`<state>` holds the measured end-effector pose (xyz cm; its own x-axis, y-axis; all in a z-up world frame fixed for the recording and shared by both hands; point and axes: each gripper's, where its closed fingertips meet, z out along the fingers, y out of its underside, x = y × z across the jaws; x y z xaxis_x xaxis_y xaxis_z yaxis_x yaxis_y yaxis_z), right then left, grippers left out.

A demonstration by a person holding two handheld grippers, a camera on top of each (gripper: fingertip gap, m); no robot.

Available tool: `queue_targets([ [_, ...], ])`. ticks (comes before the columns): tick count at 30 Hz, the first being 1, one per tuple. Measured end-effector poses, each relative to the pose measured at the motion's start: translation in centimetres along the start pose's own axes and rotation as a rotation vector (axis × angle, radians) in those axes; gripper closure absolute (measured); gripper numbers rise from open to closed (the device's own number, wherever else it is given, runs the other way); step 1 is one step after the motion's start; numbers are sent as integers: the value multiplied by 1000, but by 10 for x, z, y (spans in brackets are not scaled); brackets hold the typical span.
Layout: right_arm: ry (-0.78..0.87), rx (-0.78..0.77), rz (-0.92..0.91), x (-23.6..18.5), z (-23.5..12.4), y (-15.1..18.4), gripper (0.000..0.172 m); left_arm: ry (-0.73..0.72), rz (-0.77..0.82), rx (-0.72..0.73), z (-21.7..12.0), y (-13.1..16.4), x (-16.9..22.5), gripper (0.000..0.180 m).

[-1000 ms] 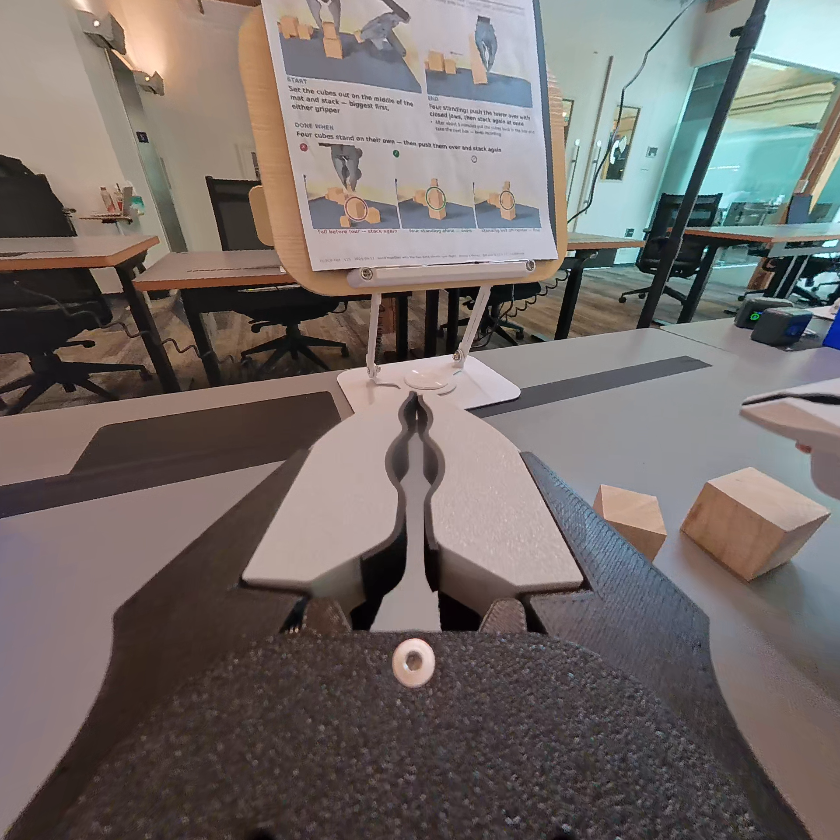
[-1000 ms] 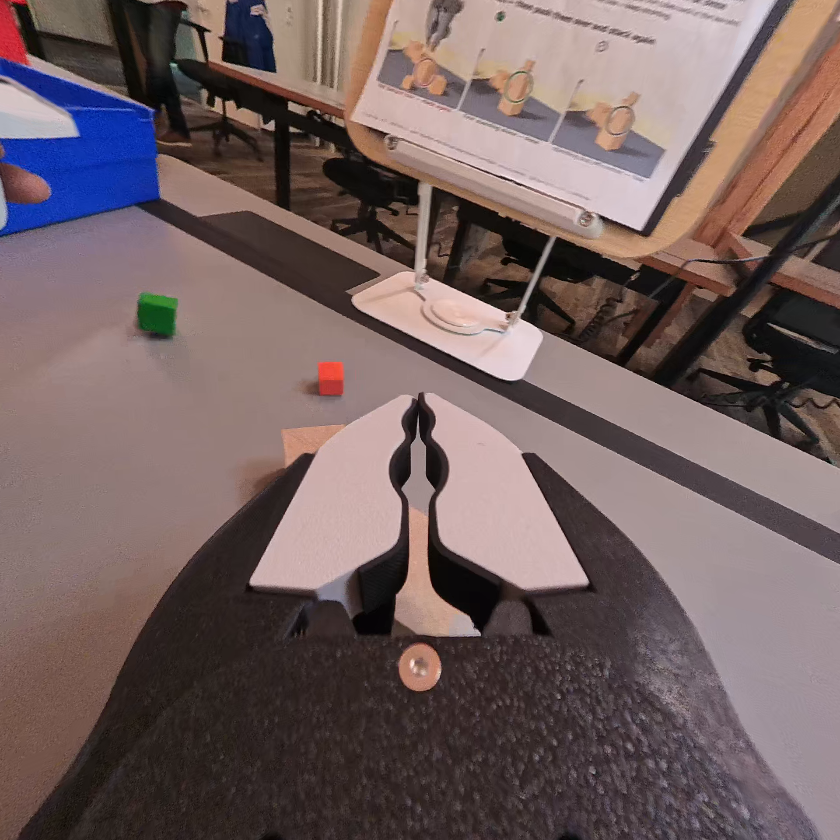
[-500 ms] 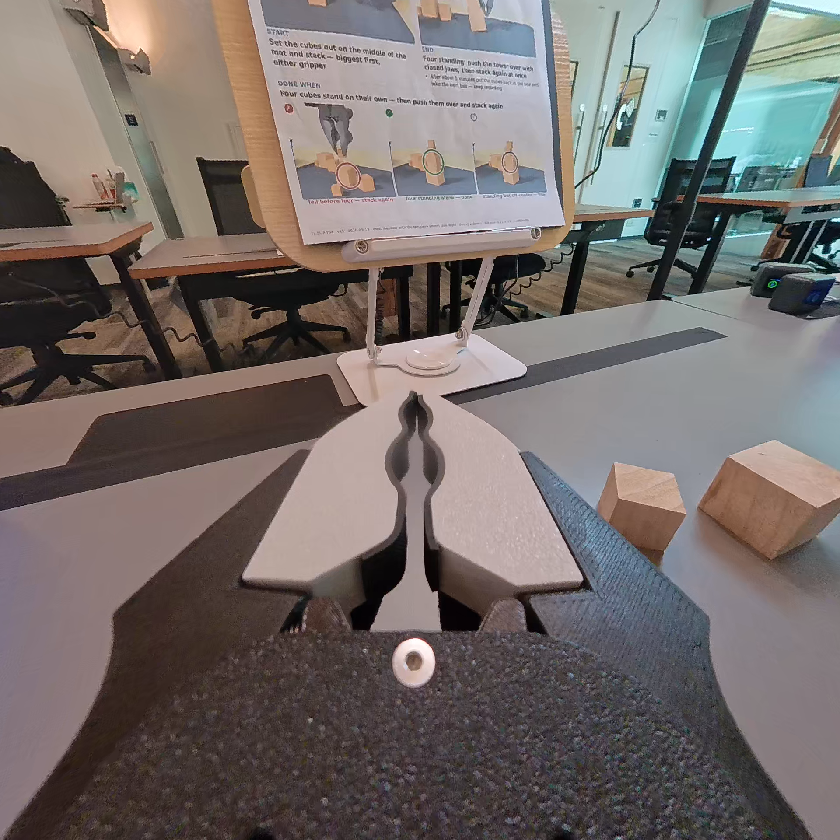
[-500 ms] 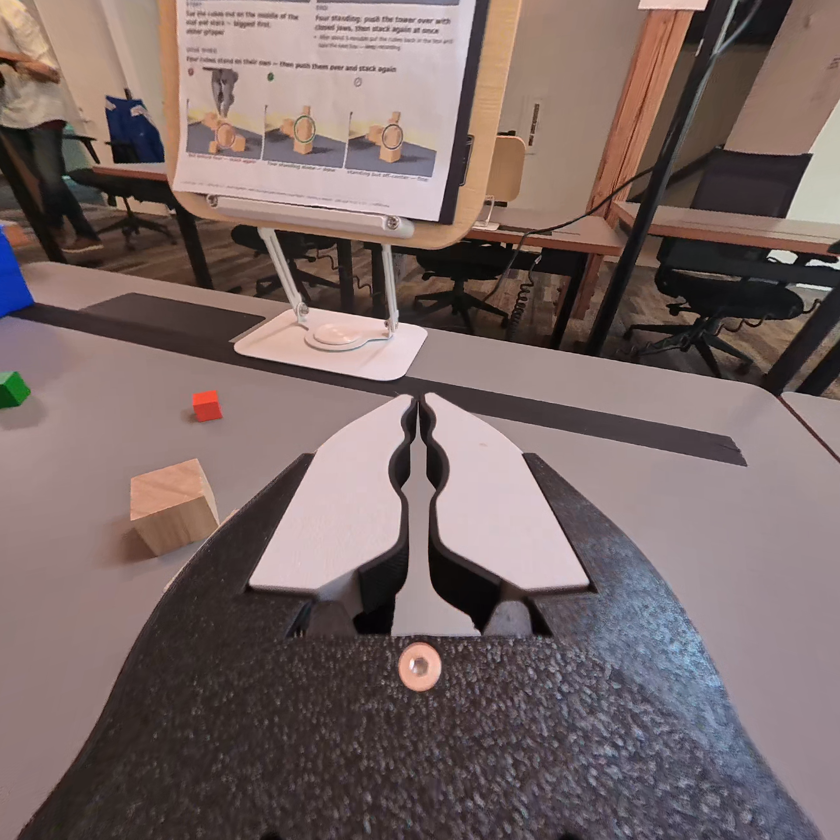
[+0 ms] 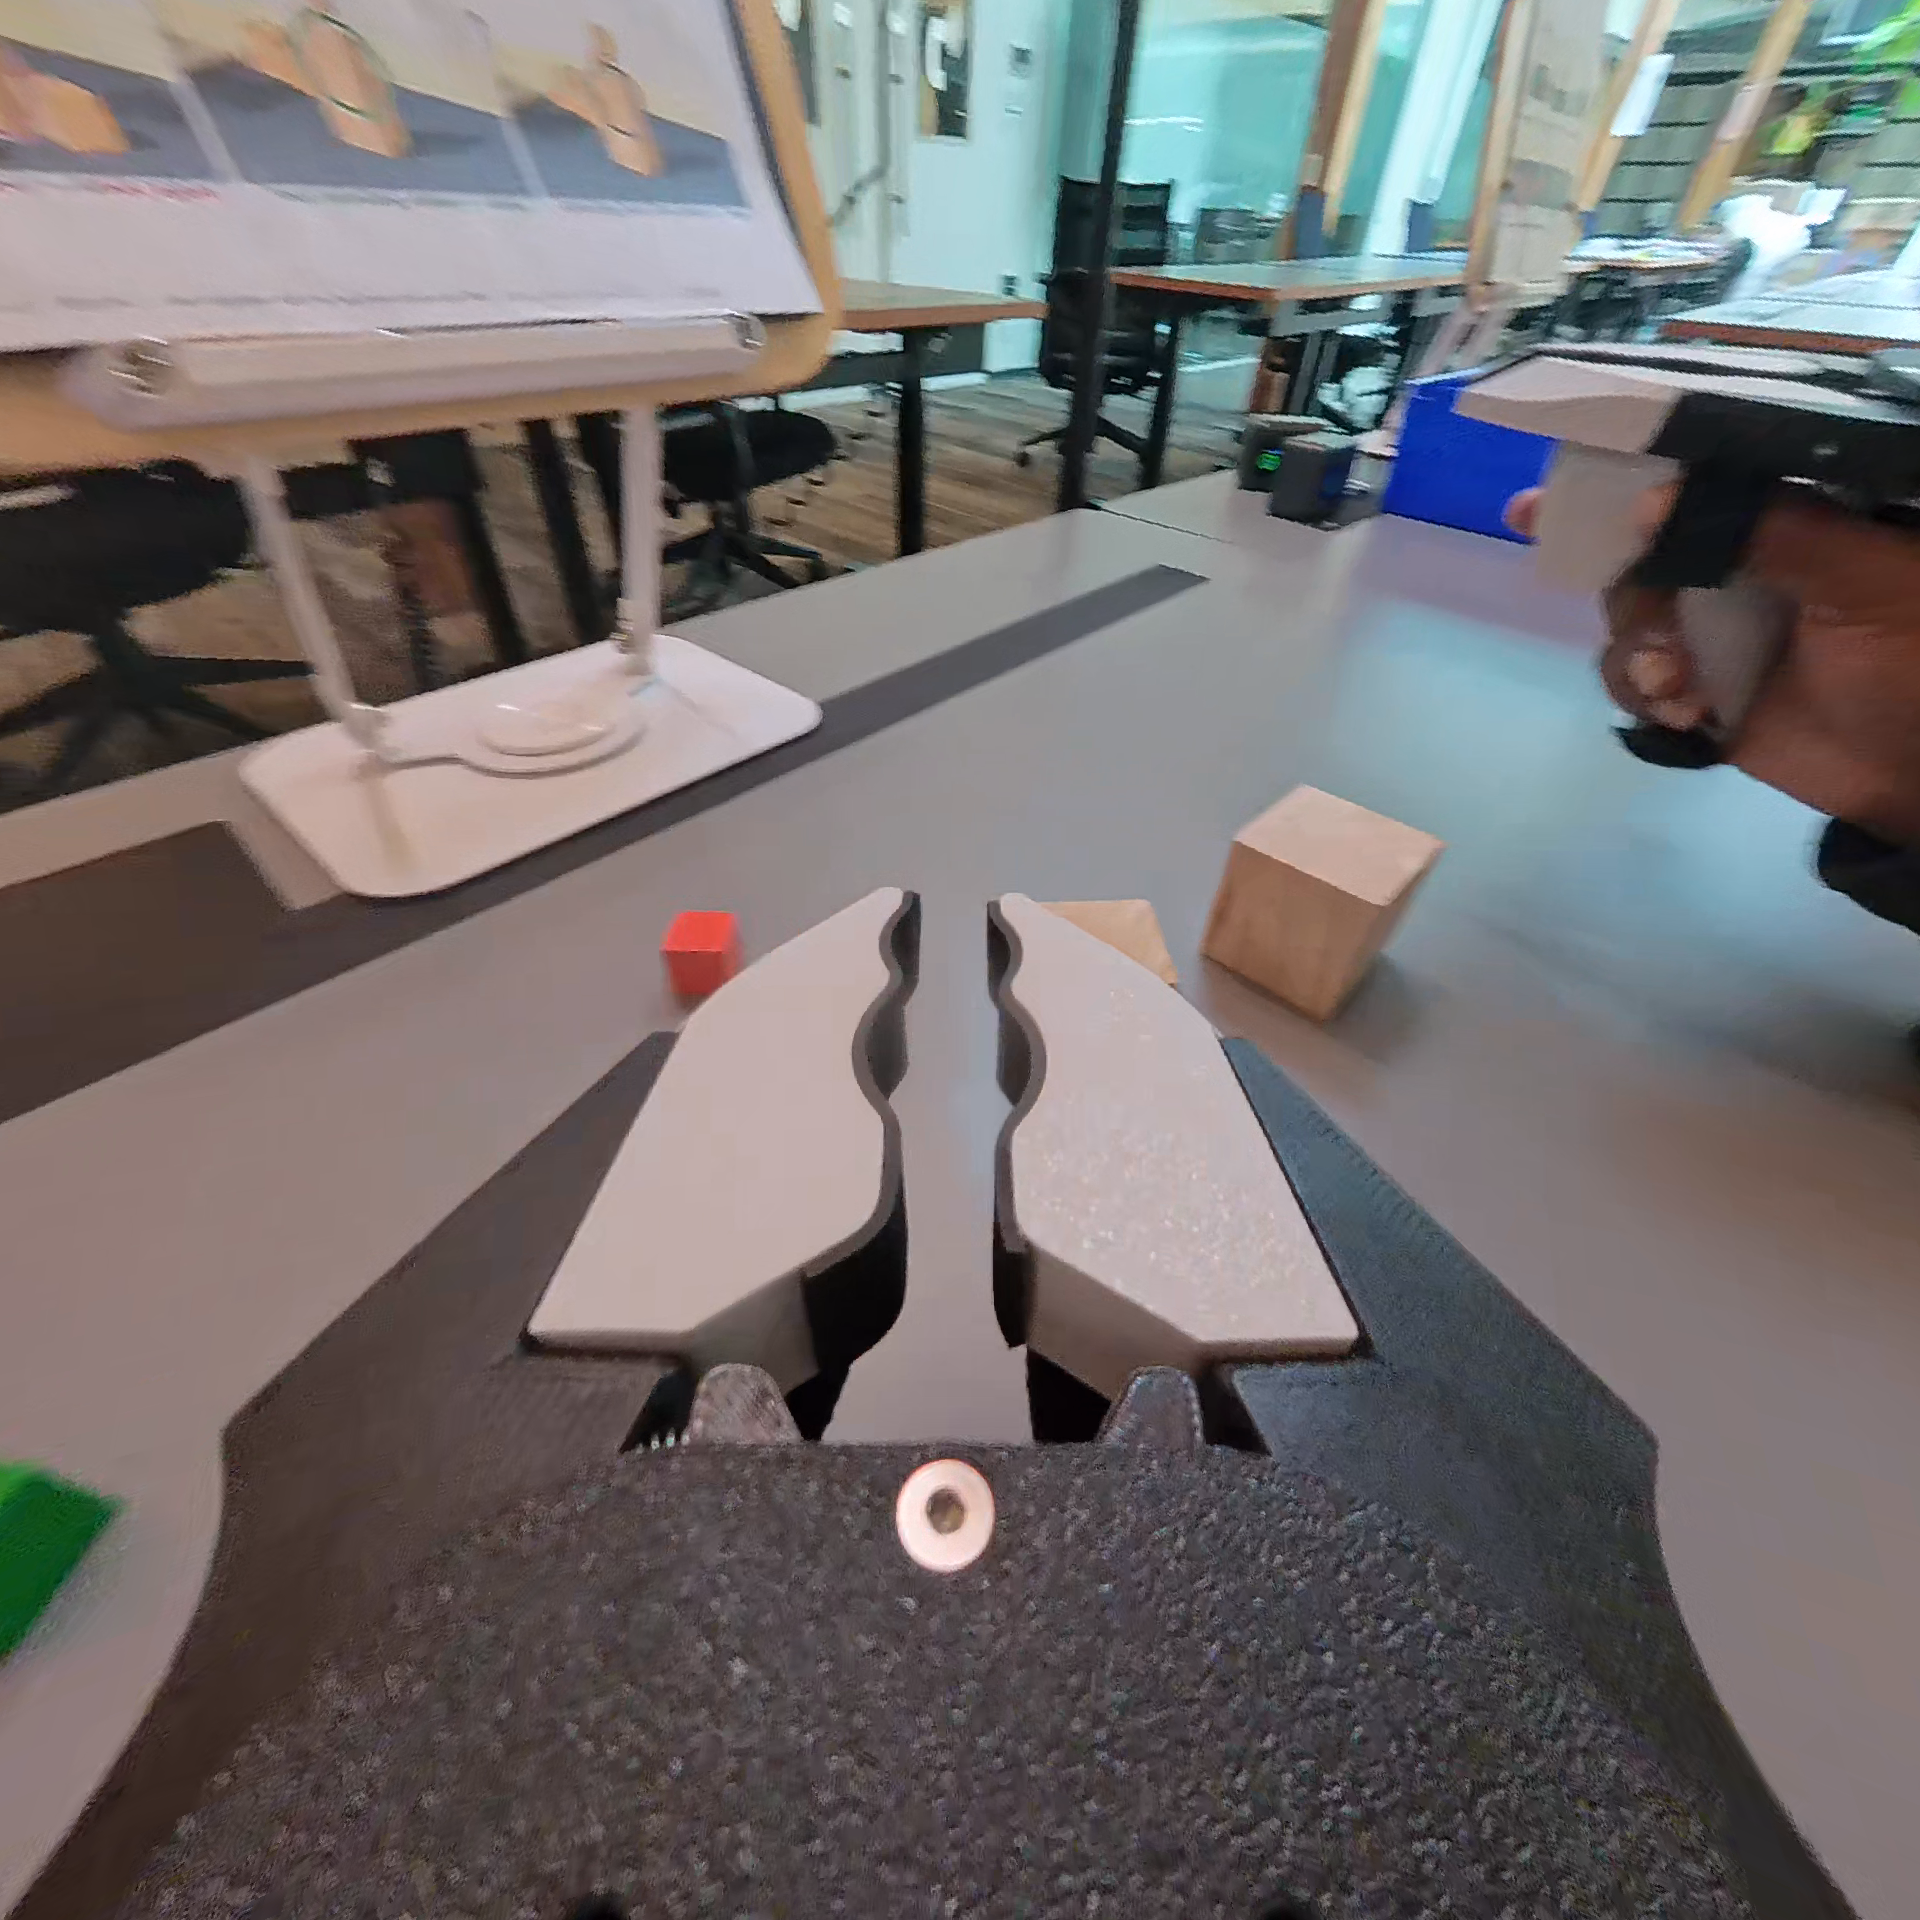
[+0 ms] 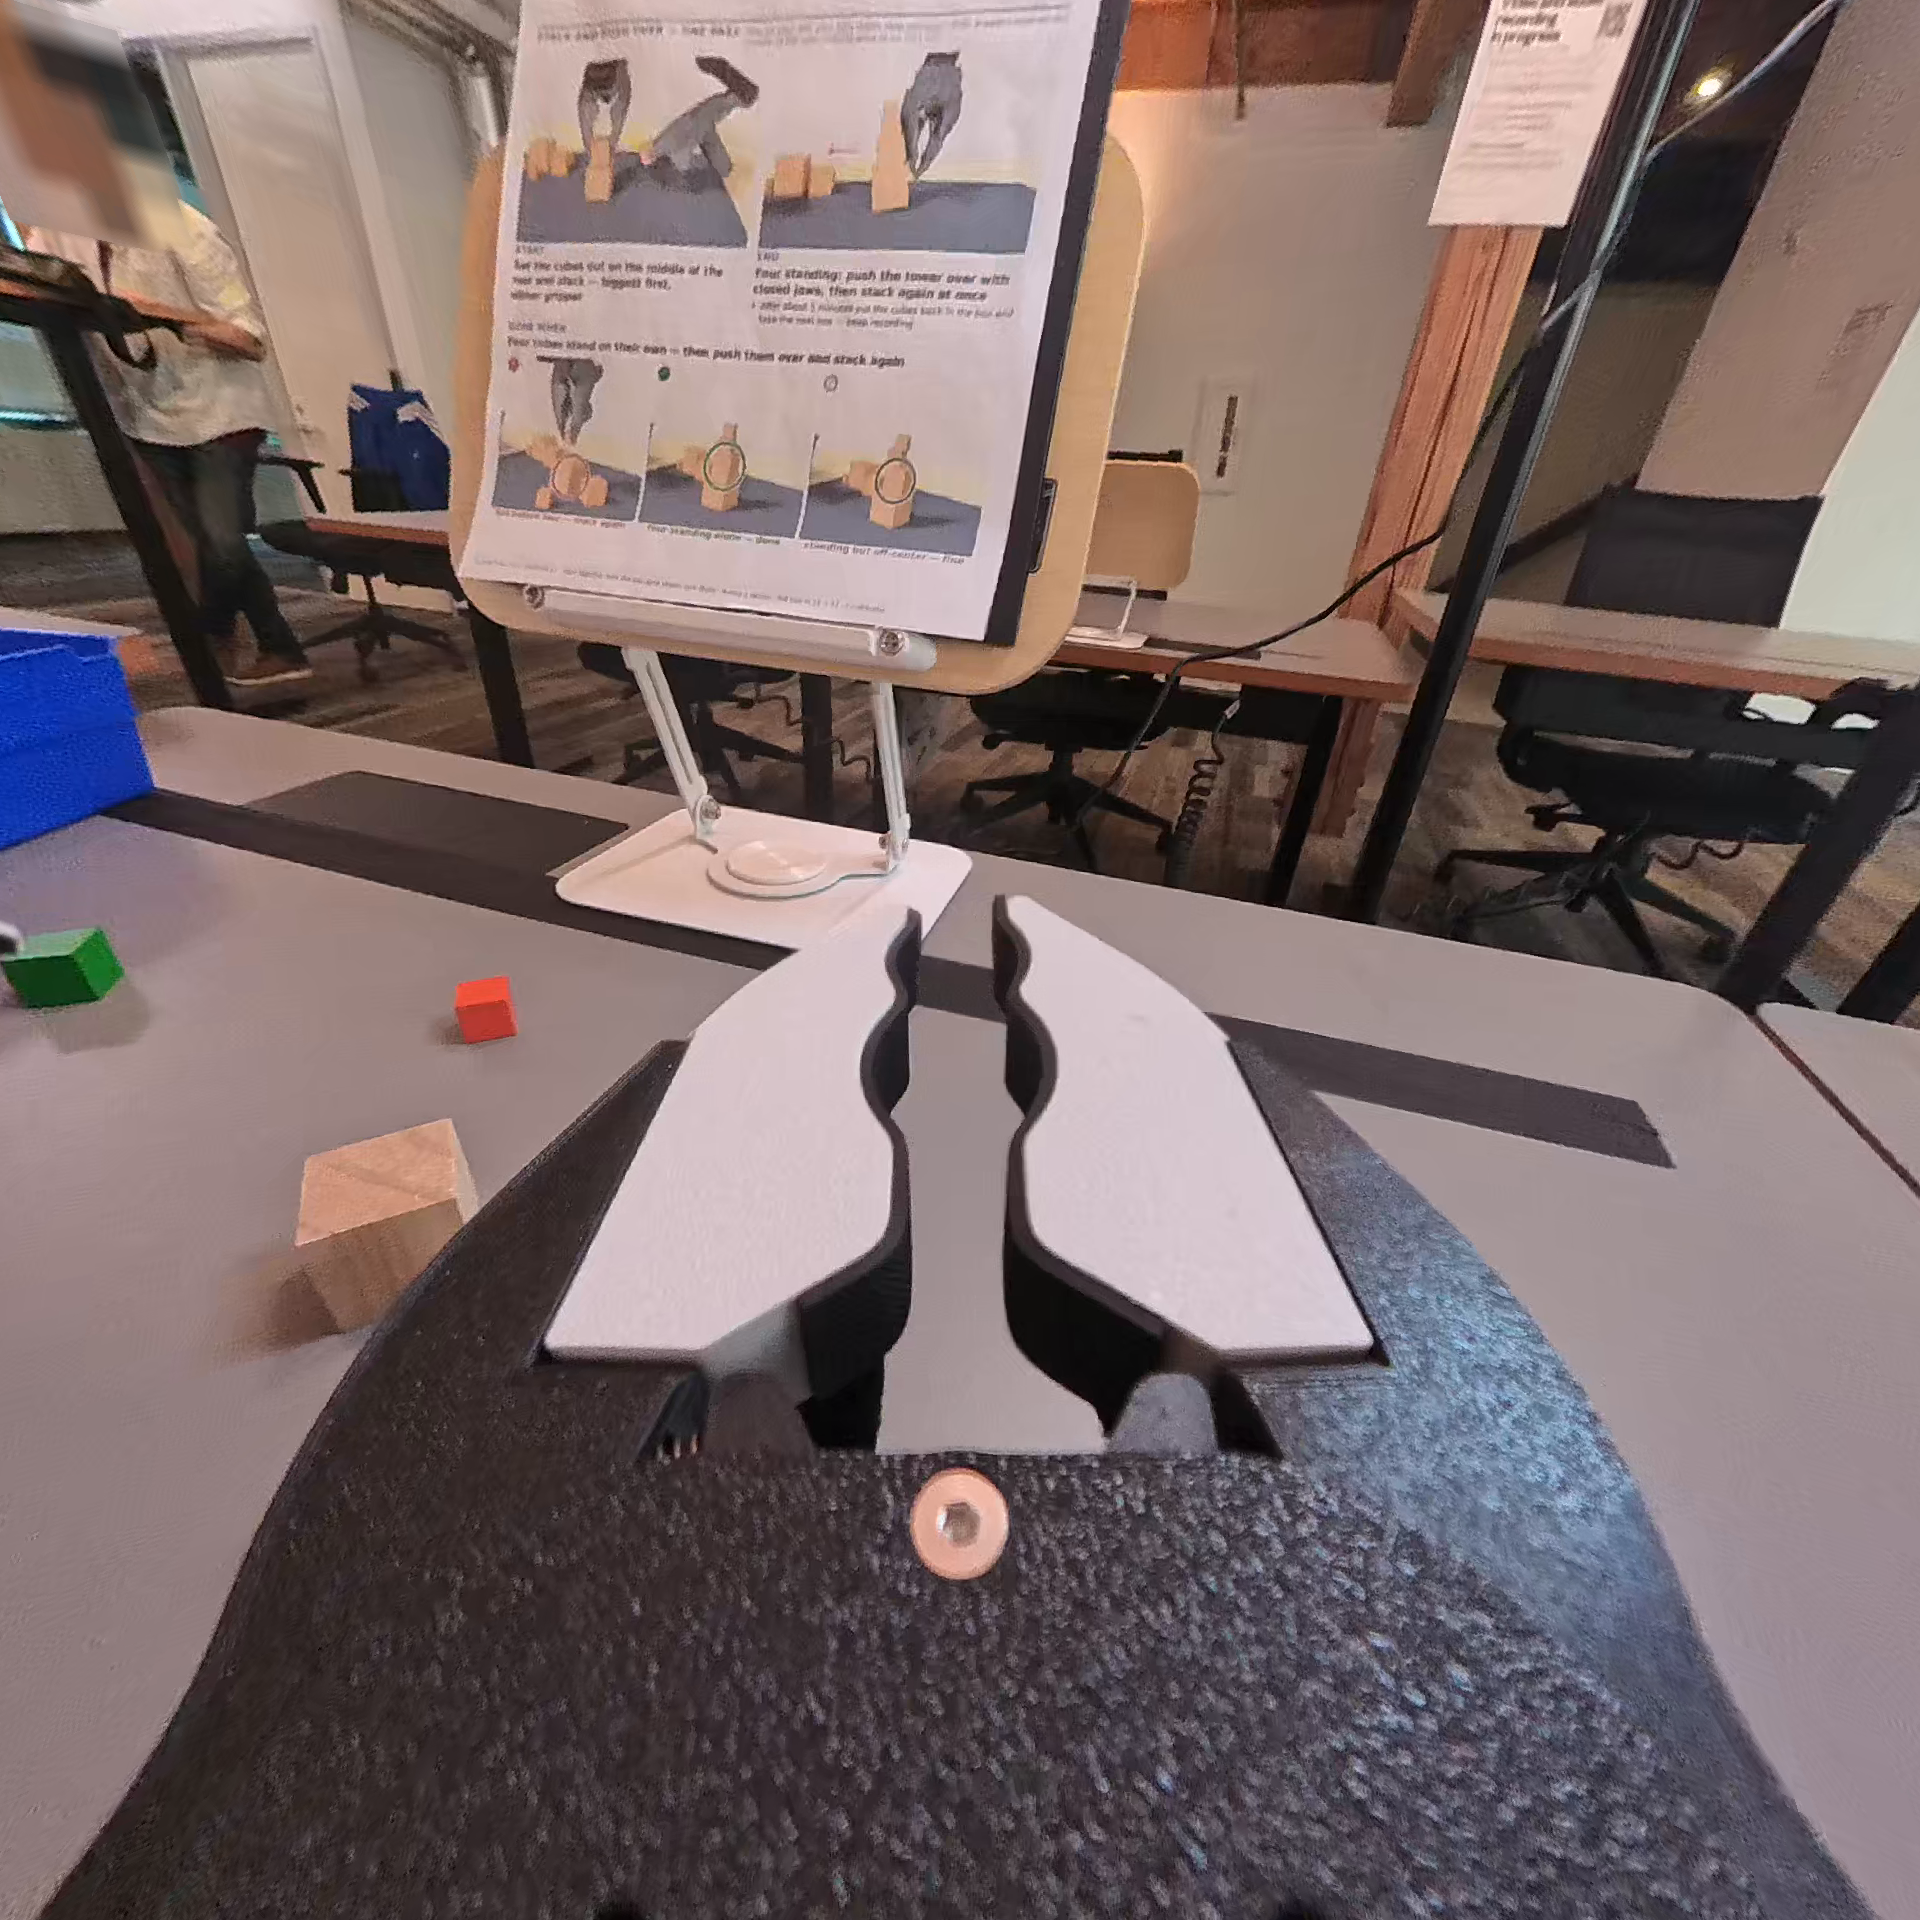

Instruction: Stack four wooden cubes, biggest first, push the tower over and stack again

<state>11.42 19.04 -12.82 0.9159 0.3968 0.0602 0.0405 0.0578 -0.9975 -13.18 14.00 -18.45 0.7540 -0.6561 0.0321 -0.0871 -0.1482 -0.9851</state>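
My left tool [image 5: 952, 914] hangs low over the gray table [image 5: 1351, 1195]. Its two fingers are a little apart and nothing is between them, just bare table. My right tool [image 6: 956, 920] is the same: fingers a little apart, nothing in them.

In the left view, a small red block [image 5: 701, 951] sits just left of my left fingertips. A wood block [image 5: 1117, 930] peeks out right behind the right finger [image 5: 1143, 1164]. A bigger wood block [image 5: 1320, 894] stands farther right, near the middle of the frame. A green block [image 5: 42, 1538] is at the lower left edge.

In the right view, a wood block [image 6: 379, 1216] sits at the lower left, close to my tool's black body. The red block [image 6: 485, 1008] and green block [image 6: 62, 966] are farther left. A paper stand [image 6: 769, 868] is right ahead.

What could go wrong? My left tool is so close to the hidden wood block that I think a small slip sideways could bump it away. The gap looks too thin for the wood blocks, so pushing down on one could knock it over.

My right hand [image 5: 1766, 675] shows at the upper right of the left view, wrapped around the tool's handle and held up above the table. My left tool points forward and tips down a bit.
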Motion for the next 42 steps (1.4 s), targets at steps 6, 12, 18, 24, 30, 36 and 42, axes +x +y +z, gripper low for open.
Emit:
queue_targets([
  [6, 26, 11, 67, 16, -2, -1, 156, 166, -21, -78, 32, 13, 61, 134],
  [12, 11, -1, 67, 13, -5, -3, 156, 287, 71, -225, 65, 37, 91, 108],
  [18, 4, -1, 59, 11, -5, -4, 157, 335, 205, -315, 94, 39, 111, 107],
  [24, -9, -13, 66, 9, -4, -1, 157, 426, 399, -544, 115, 59, 122, 104],
  [30, -14, -16, 71, 9, -5, -1, 159, 445, 525, -692, 122, 65, 122, 120],
  [36, 8, 8, 75, 15, -8, -6, 159, 460, 484, -562, 103, 40, 124, 120],
  [42, 31, 21, 89, 21, -9, -5, 160, 466, 390, -481, 33, 4, 87, 120],
])
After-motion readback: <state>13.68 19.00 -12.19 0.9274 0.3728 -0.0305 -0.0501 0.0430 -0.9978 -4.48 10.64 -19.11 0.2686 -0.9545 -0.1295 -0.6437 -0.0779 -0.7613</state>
